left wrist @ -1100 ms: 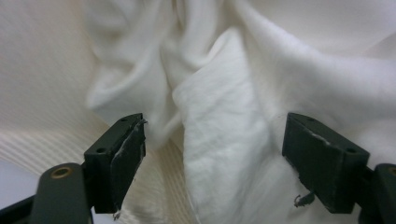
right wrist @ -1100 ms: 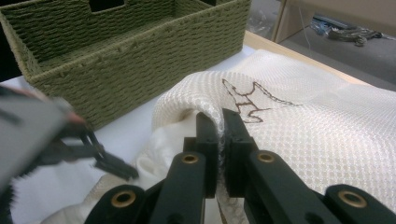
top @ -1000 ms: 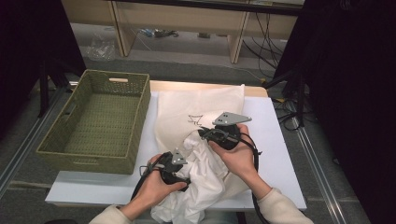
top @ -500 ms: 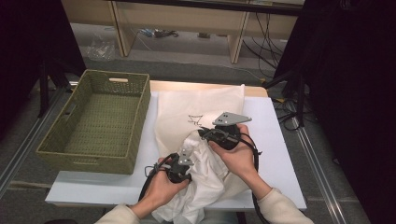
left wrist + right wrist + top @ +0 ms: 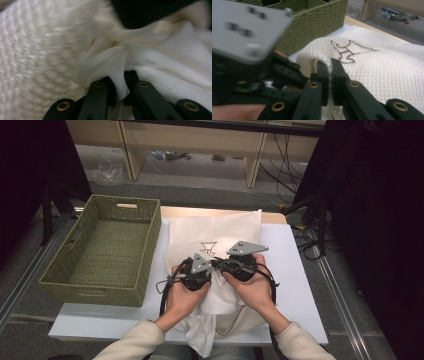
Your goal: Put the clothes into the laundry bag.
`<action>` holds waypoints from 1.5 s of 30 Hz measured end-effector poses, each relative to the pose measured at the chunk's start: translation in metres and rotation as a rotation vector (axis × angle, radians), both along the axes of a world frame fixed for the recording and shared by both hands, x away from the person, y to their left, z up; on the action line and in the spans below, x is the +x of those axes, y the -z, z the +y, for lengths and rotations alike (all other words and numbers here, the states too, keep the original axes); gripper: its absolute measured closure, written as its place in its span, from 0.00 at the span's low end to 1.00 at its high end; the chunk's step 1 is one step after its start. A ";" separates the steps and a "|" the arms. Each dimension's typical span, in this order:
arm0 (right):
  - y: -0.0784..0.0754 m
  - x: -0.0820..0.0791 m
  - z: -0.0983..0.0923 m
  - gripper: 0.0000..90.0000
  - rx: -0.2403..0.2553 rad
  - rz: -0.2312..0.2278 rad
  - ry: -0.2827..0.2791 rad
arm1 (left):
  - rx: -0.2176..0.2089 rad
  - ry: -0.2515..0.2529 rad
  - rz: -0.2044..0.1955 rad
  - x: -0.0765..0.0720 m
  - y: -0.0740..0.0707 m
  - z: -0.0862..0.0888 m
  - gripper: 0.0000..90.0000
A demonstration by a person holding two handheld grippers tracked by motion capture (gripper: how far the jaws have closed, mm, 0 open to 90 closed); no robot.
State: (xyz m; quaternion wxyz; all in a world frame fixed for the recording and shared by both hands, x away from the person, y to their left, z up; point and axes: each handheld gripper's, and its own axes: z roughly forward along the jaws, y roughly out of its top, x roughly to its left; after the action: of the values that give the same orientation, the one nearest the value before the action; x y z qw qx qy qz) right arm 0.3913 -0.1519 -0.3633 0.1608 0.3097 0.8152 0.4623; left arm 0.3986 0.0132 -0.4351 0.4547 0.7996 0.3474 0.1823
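At the lower middle of the high view, a soft white garment [image 5: 220, 295] is being pinched by the left gripper [image 5: 119, 86] while the mesh laundry bag [image 5: 372, 72], limp and probably light, is being clamped at its edge by the right gripper [image 5: 329, 75].

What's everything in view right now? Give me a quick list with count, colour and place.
Mesh bag: one, cream with a dark drawn mark, lying flat on the table's middle, its near edge pinched up.
White cloth: one, bunched at the table's near edge, part hanging over it.
Basket: one, olive-green woven, on the table's left side, nothing visible inside.
Table: one, white top.
Shelving: light wood, behind the table, with cables on the floor.
Left gripper: one, black, jaws shut on the white cloth.
Right gripper: one, black, jaws shut on the mesh bag's edge.
Hands: two, cream sleeves, entering from the bottom.
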 end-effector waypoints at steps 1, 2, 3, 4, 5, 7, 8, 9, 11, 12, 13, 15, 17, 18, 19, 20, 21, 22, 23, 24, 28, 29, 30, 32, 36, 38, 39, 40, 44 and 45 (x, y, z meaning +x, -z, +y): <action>0.001 0.000 0.000 0.98 -0.007 -0.008 0.008 | 0.012 -0.016 0.002 0.004 0.006 0.000 0.93; 0.003 0.001 0.001 0.98 -0.002 0.010 0.006 | 0.009 -0.021 0.012 0.007 0.011 0.001 0.93; 0.003 0.002 0.000 0.98 -0.007 0.016 0.004 | 0.016 -0.021 0.025 0.007 0.013 0.002 0.92; 0.004 0.001 0.000 0.98 0.003 0.038 0.018 | 0.028 -0.004 0.023 0.006 0.014 0.003 0.90; 0.004 0.002 -0.001 0.98 -0.004 0.027 0.007 | 0.031 0.004 0.016 0.004 0.014 0.003 0.88; 0.003 0.002 -0.001 0.98 0.004 0.033 0.019 | 0.015 0.012 0.015 -0.001 0.012 0.004 0.77; 0.003 0.002 -0.001 0.98 0.010 0.032 0.019 | 0.010 0.014 0.011 -0.005 0.010 0.006 0.71; 0.003 0.004 -0.002 0.98 0.000 0.014 0.005 | 0.020 0.017 0.014 -0.009 0.008 0.008 0.63; 0.002 0.003 -0.002 0.98 -0.001 0.013 0.004 | 0.036 0.038 0.035 -0.017 0.004 0.016 0.51; 0.001 0.003 -0.003 0.98 -0.005 0.011 0.011 | 0.033 0.041 0.039 -0.021 0.002 0.020 0.45; 0.001 0.003 -0.003 0.98 -0.004 0.010 0.010 | 0.038 0.047 0.045 -0.026 -0.001 0.025 0.41; 0.001 0.003 -0.003 0.98 -0.003 0.009 0.011 | 0.049 0.054 0.043 -0.035 -0.005 0.033 0.34; 0.001 0.002 -0.002 0.98 -0.005 0.008 0.013 | 0.068 0.063 0.025 -0.045 -0.007 0.041 0.30; 0.001 0.002 -0.002 0.98 0.001 0.019 0.014 | 0.083 0.070 0.019 -0.050 -0.007 0.043 0.28; 0.000 0.002 -0.002 0.98 -0.003 0.011 0.018 | 0.095 0.079 0.023 -0.055 -0.005 0.045 0.28; 0.000 0.002 -0.002 0.98 -0.007 0.002 0.022 | 0.099 0.088 0.038 -0.058 -0.002 0.045 0.27; 0.000 0.002 -0.002 0.98 -0.007 0.001 0.023 | 0.111 0.102 0.052 -0.061 0.001 0.044 0.26; 0.000 0.002 -0.002 0.98 -0.007 0.002 0.024 | 0.131 0.123 0.057 -0.062 0.005 0.043 0.24; 0.000 0.002 -0.002 0.98 -0.006 0.002 0.022 | 0.157 0.140 0.073 -0.063 0.010 0.040 0.24; 0.000 0.002 -0.002 0.98 -0.009 0.002 0.021 | 0.180 0.148 0.089 -0.062 0.016 0.036 0.24; 0.000 0.002 -0.002 0.98 -0.007 0.002 0.010 | 0.255 0.153 0.108 -0.055 0.033 0.025 0.28; 0.000 0.001 -0.002 0.98 -0.003 0.016 0.016 | 0.261 0.148 0.109 -0.053 0.035 0.023 0.30; 0.000 0.001 -0.002 0.98 -0.001 0.014 0.018 | 0.261 0.144 0.106 -0.052 0.035 0.022 0.31; 0.000 0.002 -0.003 0.98 -0.006 -0.002 0.018 | 0.259 0.140 0.106 -0.051 0.035 0.022 0.34; 0.000 0.001 -0.002 0.98 0.002 0.016 0.020 | 0.251 0.135 0.111 -0.050 0.037 0.023 0.35; 0.001 0.002 -0.003 0.98 0.002 0.005 0.003 | 0.249 0.135 0.115 -0.048 0.038 0.023 0.36; 0.002 0.001 -0.003 0.98 0.003 0.007 0.022 | 0.250 0.136 0.117 -0.048 0.038 0.023 0.37; 0.003 0.002 -0.004 0.98 0.005 0.008 0.012 | 0.252 0.130 0.114 -0.047 0.039 0.022 0.38; 0.002 0.003 -0.007 0.98 0.006 0.008 0.012 | 0.282 0.129 0.107 -0.047 0.043 0.020 0.45; 0.003 0.001 -0.006 0.98 0.020 0.029 0.019 | 0.279 0.127 0.105 -0.048 0.044 0.020 0.47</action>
State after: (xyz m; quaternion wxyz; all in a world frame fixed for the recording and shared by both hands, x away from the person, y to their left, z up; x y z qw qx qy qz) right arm 0.3925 -0.1579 -0.3658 0.1502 0.3256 0.8099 0.4642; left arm 0.3507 0.0330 -0.4787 0.3309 0.8838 0.2908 0.1578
